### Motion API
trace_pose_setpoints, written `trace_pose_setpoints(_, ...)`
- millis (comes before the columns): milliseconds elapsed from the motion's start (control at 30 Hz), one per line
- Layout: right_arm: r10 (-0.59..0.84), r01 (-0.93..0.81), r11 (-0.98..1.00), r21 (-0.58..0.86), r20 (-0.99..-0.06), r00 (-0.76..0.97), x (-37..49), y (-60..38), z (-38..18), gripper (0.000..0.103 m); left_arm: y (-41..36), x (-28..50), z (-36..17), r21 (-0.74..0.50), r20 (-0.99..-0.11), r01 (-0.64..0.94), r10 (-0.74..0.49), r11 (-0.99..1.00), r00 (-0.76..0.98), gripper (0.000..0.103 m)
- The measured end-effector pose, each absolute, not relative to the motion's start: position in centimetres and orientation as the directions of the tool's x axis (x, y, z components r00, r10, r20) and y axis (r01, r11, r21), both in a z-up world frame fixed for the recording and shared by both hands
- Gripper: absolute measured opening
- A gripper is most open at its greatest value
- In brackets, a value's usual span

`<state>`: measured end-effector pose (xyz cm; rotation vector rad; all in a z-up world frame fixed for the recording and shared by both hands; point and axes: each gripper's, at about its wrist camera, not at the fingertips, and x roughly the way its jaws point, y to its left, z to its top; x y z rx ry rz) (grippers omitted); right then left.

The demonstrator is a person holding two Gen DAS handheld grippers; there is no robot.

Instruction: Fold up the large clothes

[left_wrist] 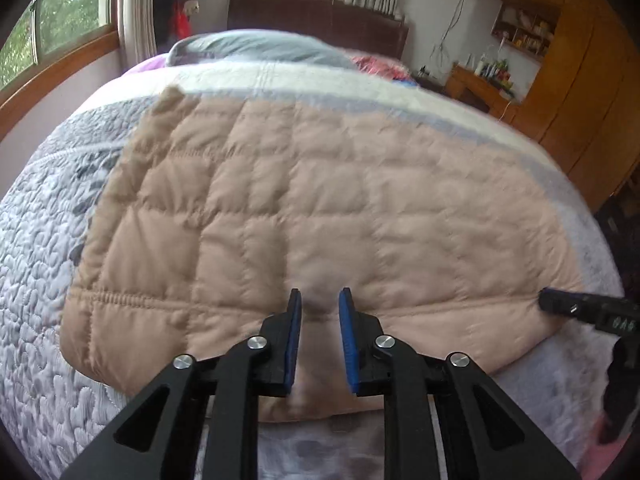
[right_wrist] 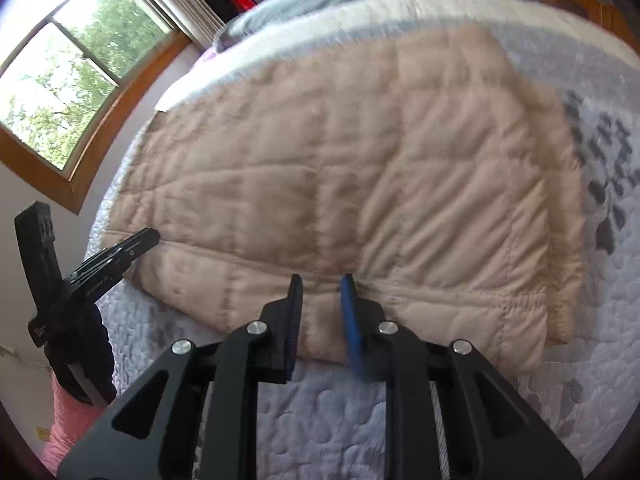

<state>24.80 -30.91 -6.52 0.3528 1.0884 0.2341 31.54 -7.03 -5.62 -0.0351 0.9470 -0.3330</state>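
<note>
The beige quilted coat point(left_wrist: 304, 200) lies spread flat on the bed point(left_wrist: 36, 264), its near hem toward us. Our left tool point(left_wrist: 320, 300) hovers over that hem with its blue pads apart and nothing between them; our right tool point(right_wrist: 322, 286) does likewise further along the same edge. To fold well, we judge both should bite the hem through all layers, level with each other, then lift together so the padding carries over without bunching.
</note>
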Motion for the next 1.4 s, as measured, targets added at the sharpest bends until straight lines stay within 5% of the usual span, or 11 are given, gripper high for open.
trace_pose_setpoints(333, 0.286, 0.027, 0.946, 0.323, -0.872, 0.396, 27.8, -27.6, -8.8, 0.018, -13.3, 32.4, -7.4, -0.163, -0.820, 0.326, -0.311, 0.931, 0.480, 0.020)
trace_pose_setpoints(600, 0.384, -0.012, 0.910, 0.414, -0.831, 0.403, 27.1, -30.2, -7.8, 0.020, -11.2, 32.9, -7.2, -0.223, -0.827, 0.328, -0.356, 0.918, 0.435, 0.022)
trace_pose_setpoints(733, 0.315, 0.073, 0.906, 0.418, -0.778, 0.543, 25.0, -36.9, -4.2, 0.061, -6.4, 32.7, -3.3, -0.209, -0.778, 0.302, -0.345, 0.930, 0.526, 0.047)
trace_pose_setpoints(800, 0.259, 0.147, 0.901, 0.408, -0.778, 0.572, 24.6, -40.7, -3.6, 0.062, -2.6, 33.4, -1.9, -0.195, -0.768, 0.254, -0.308, 0.947, 0.561, 0.063)
trace_pose_setpoints(867, 0.271, 0.192, 0.876, 0.442, -0.780, 0.564, 24.8, -43.8, -4.0, 0.075, 1.6, 34.9, -1.7, -0.167, -0.784, 0.185, -0.244, 0.968, 0.570, 0.067)
trace_pose_setpoints(967, 0.308, 0.215, 0.853, 0.475, -0.792, 0.527, 25.5, -46.0, -5.6, 0.080, 6.5, 37.0, -2.7, -0.177, -0.814, 0.109, -0.208, 0.978, 0.542, 0.070)
trace_pose_setpoints(1400, 0.470, 0.211, 0.766, 0.608, -0.753, 0.461, 28.8, -48.3, -11.0, 0.087, 9.3, 43.0, -10.2, -0.493, -0.780, 0.127, -0.501, 0.861, 0.375, 0.086)
